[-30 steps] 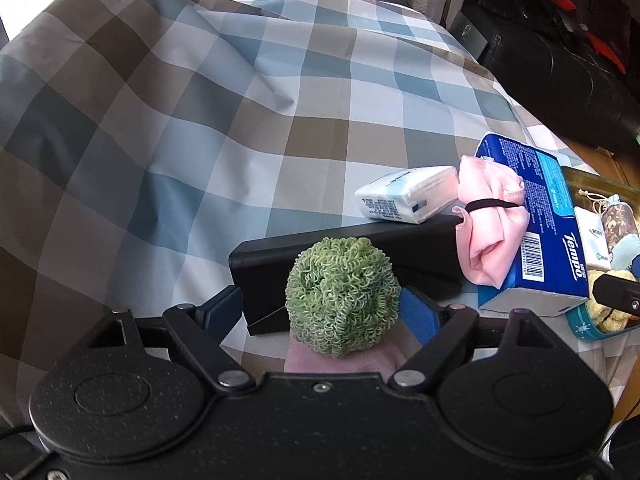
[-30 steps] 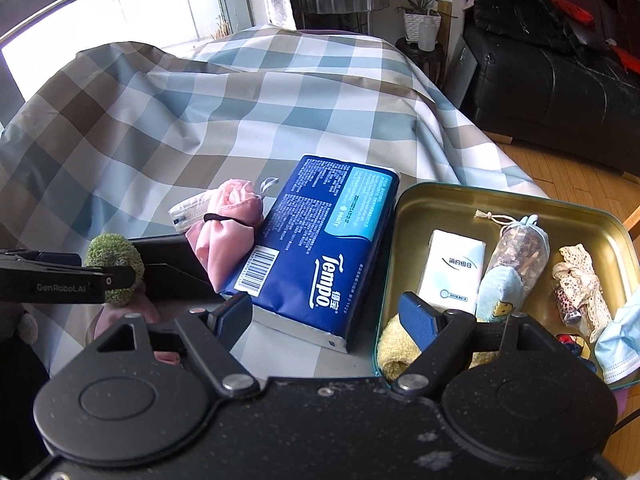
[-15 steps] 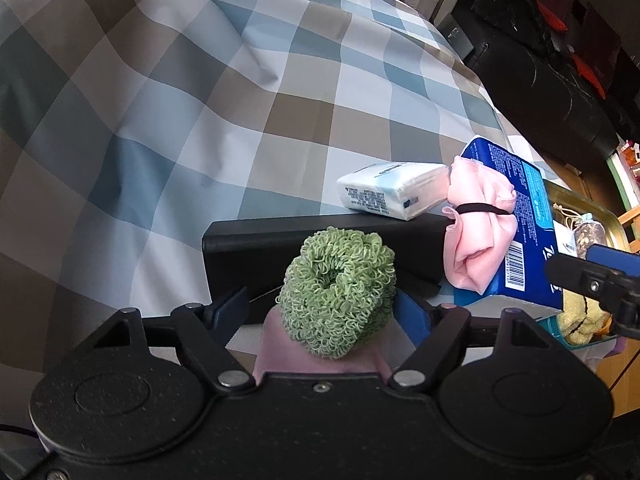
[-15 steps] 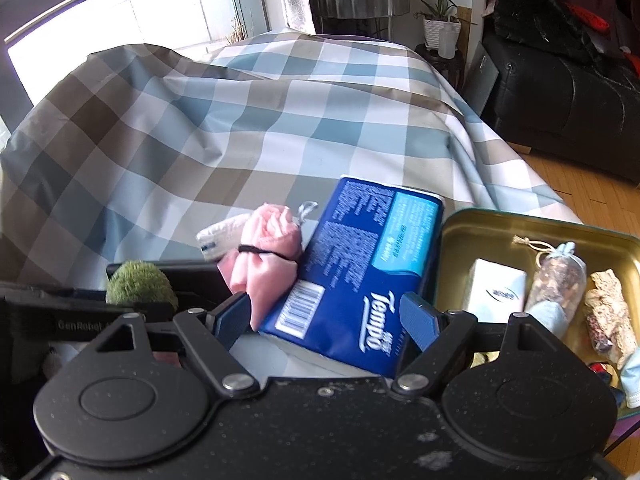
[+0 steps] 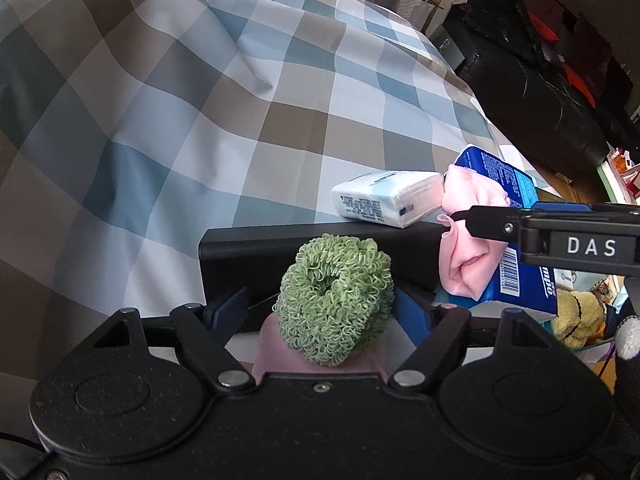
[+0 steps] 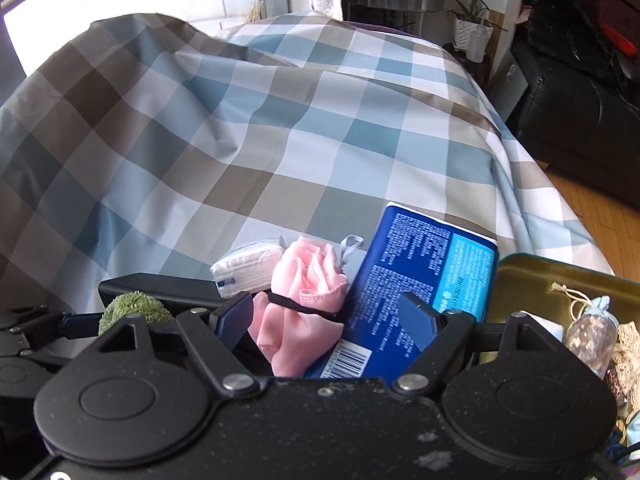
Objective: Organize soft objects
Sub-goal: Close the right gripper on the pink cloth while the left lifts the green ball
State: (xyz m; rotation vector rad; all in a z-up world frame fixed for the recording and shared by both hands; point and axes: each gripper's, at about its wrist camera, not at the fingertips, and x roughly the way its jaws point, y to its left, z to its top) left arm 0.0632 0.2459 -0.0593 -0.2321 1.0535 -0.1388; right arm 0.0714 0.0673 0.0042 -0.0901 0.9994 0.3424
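Note:
A green curly scrunchie (image 5: 334,300) on a pink cloth sits between the fingers of my left gripper (image 5: 322,308), which stands open around it; it also shows in the right wrist view (image 6: 134,308). A pink cloth bundle (image 6: 304,304) tied with a black band leans on the blue Tempo tissue pack (image 6: 424,276). My right gripper (image 6: 330,320) is open, its fingers to either side of the bundle and the pack's near end. A small white tissue packet (image 5: 384,198) lies behind a black box (image 5: 288,244). The gold tin tray (image 6: 560,276) at the right holds several soft items.
The checked blue, brown and white cloth (image 5: 200,100) covers the surface and rises in folds at the back left. A black sofa (image 6: 580,96) and wooden floor (image 6: 600,220) lie to the right. A potted plant (image 6: 474,36) stands behind.
My right gripper has moved left from over the tray to the pink bundle and tissue pack; its finger now crosses the left wrist view. The left gripper has stayed around the scrunchie.

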